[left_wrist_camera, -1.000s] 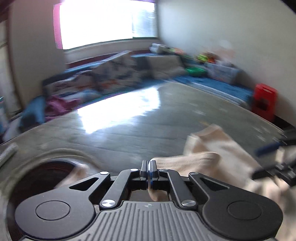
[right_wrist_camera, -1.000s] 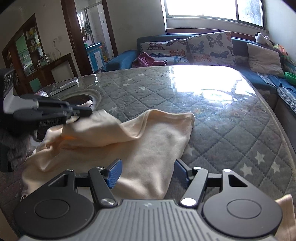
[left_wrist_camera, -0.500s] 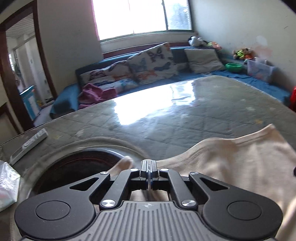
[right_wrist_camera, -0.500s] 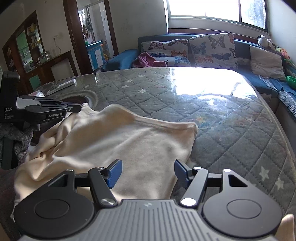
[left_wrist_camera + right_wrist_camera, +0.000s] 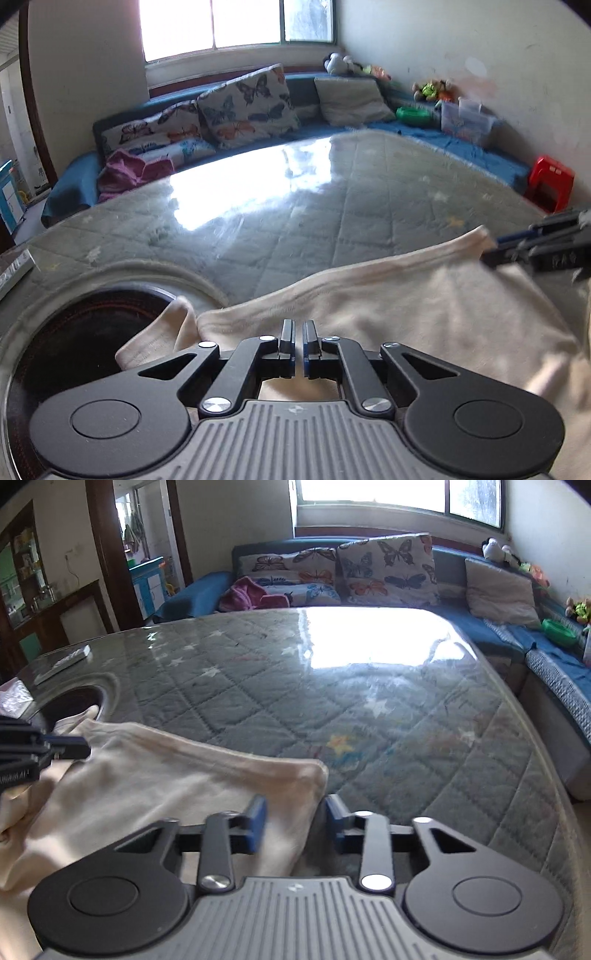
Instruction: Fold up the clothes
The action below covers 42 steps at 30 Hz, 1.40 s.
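Left gripper (image 5: 298,341) clamped on cream garment (image 5: 424,314) at near tabletop (image 5: 369,709) edge for tension; right gripper (image 5: 295,821) jaws just closing, not yet pinching, around opposite corner.

Left hand-held gripper (image 5: 299,341) clamped; right hand-held gripper (image 5: 295,821) closing.
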Motion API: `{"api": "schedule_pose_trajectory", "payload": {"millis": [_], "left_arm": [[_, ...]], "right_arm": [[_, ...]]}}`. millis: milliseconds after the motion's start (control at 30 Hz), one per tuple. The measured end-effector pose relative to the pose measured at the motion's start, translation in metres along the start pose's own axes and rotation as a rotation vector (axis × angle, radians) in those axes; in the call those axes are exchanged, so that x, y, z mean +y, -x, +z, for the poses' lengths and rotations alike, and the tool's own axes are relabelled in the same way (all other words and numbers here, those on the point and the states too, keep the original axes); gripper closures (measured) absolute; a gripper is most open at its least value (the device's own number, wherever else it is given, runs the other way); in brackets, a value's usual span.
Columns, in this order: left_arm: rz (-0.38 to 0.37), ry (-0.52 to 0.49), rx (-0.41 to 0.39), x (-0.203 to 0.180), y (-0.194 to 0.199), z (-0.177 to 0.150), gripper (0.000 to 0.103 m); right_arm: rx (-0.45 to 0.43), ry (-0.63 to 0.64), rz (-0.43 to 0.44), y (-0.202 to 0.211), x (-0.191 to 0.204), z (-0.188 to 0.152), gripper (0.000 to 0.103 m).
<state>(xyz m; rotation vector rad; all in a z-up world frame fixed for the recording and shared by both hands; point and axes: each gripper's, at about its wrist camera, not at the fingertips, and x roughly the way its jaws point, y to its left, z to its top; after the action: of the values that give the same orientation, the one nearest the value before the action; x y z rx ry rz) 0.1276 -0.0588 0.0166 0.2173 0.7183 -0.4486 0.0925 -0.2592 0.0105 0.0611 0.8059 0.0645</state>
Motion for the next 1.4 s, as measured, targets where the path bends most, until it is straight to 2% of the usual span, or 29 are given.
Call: {"api": "schedule_pose_trajectory", "payload": {"millis": [33, 100, 300, 333, 400, 500, 533, 567, 600, 700, 733, 767, 933, 1067, 1167, 1300, 1400], "left_arm": [[0.004, 0.001, 0.004, 0.002, -0.003, -0.001, 0.097], [0.026, 0.003, 0.007, 0.006, -0.008, -0.002, 0.097], [0.14, -0.022, 0.005, 0.023, -0.016, -0.004, 0.097], [0.133, -0.006, 0.003, 0.027, -0.015, -0.005, 0.097], [0.117, 0.026, -0.002, 0.034, -0.013, -0.005, 0.096], [0.103, 0.073, -0.022, 0.042, -0.004, -0.007, 0.094], [0.108, 0.08, -0.032, 0.044, 0.001, -0.007, 0.093], [0.121, 0.085, -0.041, 0.047, 0.005, -0.007, 0.09], [0.135, 0.092, -0.051, 0.05, 0.01, -0.007, 0.085], [0.179, 0.129, -0.051, 0.064, 0.019, -0.011, 0.078], [0.196, 0.142, -0.046, 0.069, 0.021, -0.014, 0.076], [0.213, 0.155, -0.039, 0.074, 0.022, -0.016, 0.075], [0.252, 0.184, -0.014, 0.086, 0.023, -0.025, 0.075], [0.221, 0.197, -0.033, 0.084, 0.024, -0.021, 0.075], [0.179, 0.208, -0.039, 0.08, 0.02, -0.011, 0.075], [0.16, 0.246, -0.016, 0.077, 0.004, 0.005, 0.075], [0.194, 0.242, 0.045, 0.072, -0.014, 0.015, 0.075]], "right_arm": [[0.0, -0.002, 0.0, -0.002, -0.001, 0.003, 0.089], [-0.003, 0.003, -0.013, -0.006, -0.001, 0.006, 0.095], [-0.019, 0.045, -0.053, -0.026, 0.003, 0.022, 0.096], [-0.02, 0.053, -0.058, -0.029, 0.004, 0.025, 0.095], [-0.021, 0.061, -0.067, -0.032, 0.007, 0.028, 0.085], [-0.03, 0.087, -0.06, -0.024, 0.012, 0.029, 0.082], [-0.034, 0.093, -0.047, -0.018, 0.015, 0.027, 0.076], [-0.038, 0.1, -0.034, -0.013, 0.018, 0.025, 0.065], [-0.042, 0.107, -0.021, -0.007, 0.021, 0.024, 0.061], [-0.052, 0.139, 0.027, 0.01, 0.034, 0.016, 0.055], [-0.054, 0.153, 0.047, 0.016, 0.039, 0.012, 0.048], [-0.055, 0.167, 0.066, 0.021, 0.045, 0.008, 0.046], [-0.054, 0.221, 0.152, 0.04, 0.074, -0.012, 0.041], [-0.049, 0.249, 0.203, 0.05, 0.092, -0.027, 0.04], [-0.037, 0.259, 0.218, 0.051, 0.099, -0.034, 0.04], [-0.022, 0.26, 0.222, 0.047, 0.104, -0.038, 0.04], [-0.01, 0.254, 0.228, 0.043, 0.103, -0.041, 0.04]]}}
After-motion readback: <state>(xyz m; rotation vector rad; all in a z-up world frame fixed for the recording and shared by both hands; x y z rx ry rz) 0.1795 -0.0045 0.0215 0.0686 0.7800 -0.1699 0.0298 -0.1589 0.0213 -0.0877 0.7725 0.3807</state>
